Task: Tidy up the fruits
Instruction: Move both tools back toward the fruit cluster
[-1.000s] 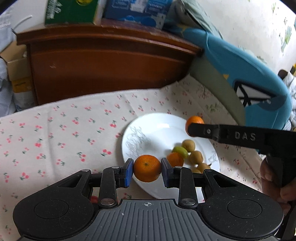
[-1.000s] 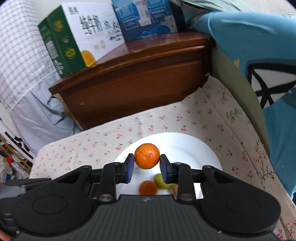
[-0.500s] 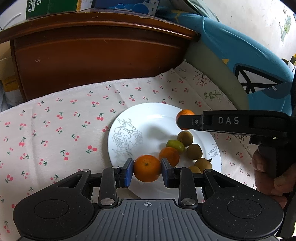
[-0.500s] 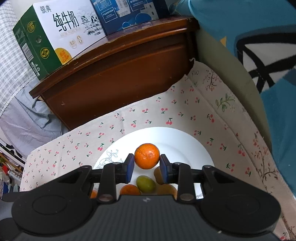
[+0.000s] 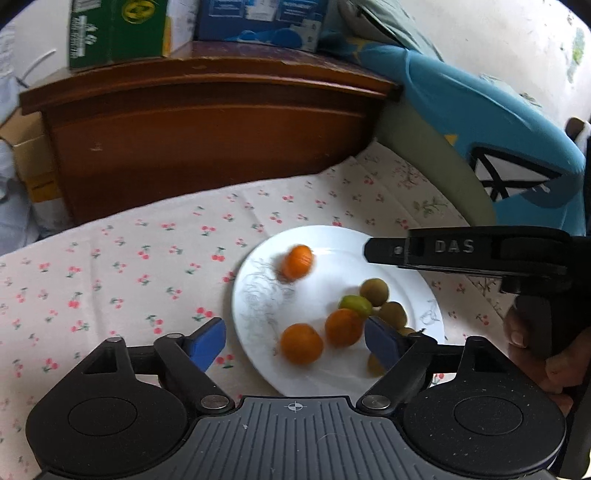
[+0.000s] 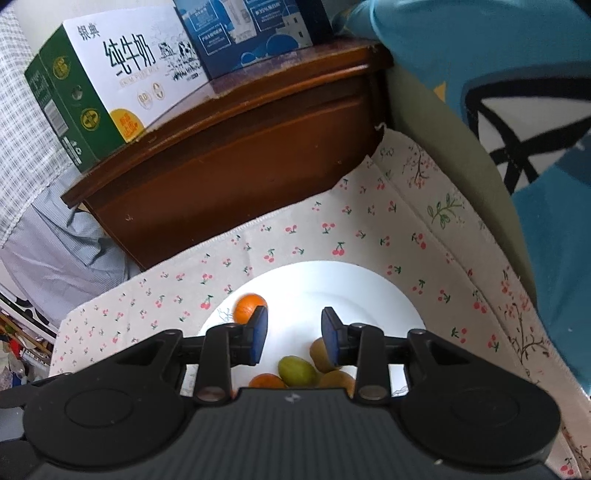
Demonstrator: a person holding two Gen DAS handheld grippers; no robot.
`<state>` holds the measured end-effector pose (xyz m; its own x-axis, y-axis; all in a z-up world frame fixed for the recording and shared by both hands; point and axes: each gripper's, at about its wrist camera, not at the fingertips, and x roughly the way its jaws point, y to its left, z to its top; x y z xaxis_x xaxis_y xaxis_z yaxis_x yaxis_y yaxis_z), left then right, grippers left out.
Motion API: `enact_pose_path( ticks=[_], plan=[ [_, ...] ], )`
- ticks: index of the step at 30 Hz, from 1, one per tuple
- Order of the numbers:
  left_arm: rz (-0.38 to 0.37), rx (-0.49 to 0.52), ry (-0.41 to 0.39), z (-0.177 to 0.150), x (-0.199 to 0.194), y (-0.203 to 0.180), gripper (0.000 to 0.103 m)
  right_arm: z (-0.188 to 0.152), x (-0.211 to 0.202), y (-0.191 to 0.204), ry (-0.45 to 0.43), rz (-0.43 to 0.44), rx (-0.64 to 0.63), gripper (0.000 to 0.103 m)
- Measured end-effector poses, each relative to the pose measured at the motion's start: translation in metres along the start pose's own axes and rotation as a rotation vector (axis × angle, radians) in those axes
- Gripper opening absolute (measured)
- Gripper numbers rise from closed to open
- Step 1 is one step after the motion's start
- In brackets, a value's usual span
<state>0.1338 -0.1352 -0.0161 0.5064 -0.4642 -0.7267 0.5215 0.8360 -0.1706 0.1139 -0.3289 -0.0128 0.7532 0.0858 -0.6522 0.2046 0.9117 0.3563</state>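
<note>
- Both grippers have let go since half a second ago: each was clamped on an orange, and now the left gripper (image 5: 295,341) and the right gripper (image 6: 294,334) stand with jaws spread wide and nothing between them.
- One orange (image 5: 301,343) lies on the white plate (image 5: 328,243) at lower centre of the left wrist view, just ahead of the left gripper, beside a second orange (image 5: 343,327) that touches a green fruit (image 5: 355,305).
- Another orange, blurred (image 5: 297,261), sits apart from the rest near the plate's upper left rim; in the right wrist view it shows at (image 6: 248,306), partly behind the left blue pad (image 6: 258,334).
- Brown fruits (image 5: 374,291) cluster at the plate's right side, touching one another; the right wrist view shows them at bottom centre (image 6: 319,354), next to the green fruit (image 6: 295,370).
- From the right edge of the left wrist view the right gripper's black body marked DAS (image 5: 465,251) reaches over the plate's far right rim, a hand (image 5: 543,354) on its grip below.
- Underneath is a cherry-print cloth (image 5: 129,266); a dark wooden cabinet (image 6: 236,147) fills the upper middle, a green-and-white carton (image 6: 107,81) and a blue box (image 6: 251,29) on top of it.
</note>
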Motion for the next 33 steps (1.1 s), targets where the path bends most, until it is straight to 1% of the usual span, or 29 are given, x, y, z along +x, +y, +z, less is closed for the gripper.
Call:
enact_pose_path(
  ticks=[2,4,7,11,16,21,25,29,33],
  plan=[
    [0.004,0.003,-0.003,0.0,-0.006,0.002,0.084,0.0,-0.005,0.004,-0.013,0.001,-0.007,0.037],
    [0.024,0.008,0.003,0.0,-0.012,0.002,0.085,0.0,-0.011,0.008,-0.023,0.007,-0.014,0.04],
    [0.053,0.018,0.004,-0.003,-0.021,0.004,0.086,-0.002,-0.019,0.014,-0.034,0.019,-0.018,0.04],
    [0.08,0.0,0.02,-0.009,-0.031,0.01,0.086,-0.005,-0.028,0.023,-0.038,0.022,-0.032,0.043],
    [0.111,-0.024,0.031,-0.018,-0.042,0.02,0.086,-0.012,-0.036,0.034,-0.039,0.025,-0.063,0.043],
    [0.143,-0.029,0.03,-0.025,-0.053,0.027,0.087,-0.02,-0.044,0.042,-0.034,0.044,-0.068,0.043],
    [0.189,-0.033,0.006,-0.029,-0.067,0.038,0.087,-0.029,-0.051,0.051,-0.033,0.068,-0.083,0.044],
    [0.191,-0.075,-0.006,-0.031,-0.081,0.057,0.087,-0.04,-0.059,0.06,-0.024,0.091,-0.11,0.044],
    [0.223,-0.094,-0.022,-0.035,-0.092,0.074,0.087,-0.053,-0.063,0.065,0.001,0.115,-0.118,0.044]
  ],
)
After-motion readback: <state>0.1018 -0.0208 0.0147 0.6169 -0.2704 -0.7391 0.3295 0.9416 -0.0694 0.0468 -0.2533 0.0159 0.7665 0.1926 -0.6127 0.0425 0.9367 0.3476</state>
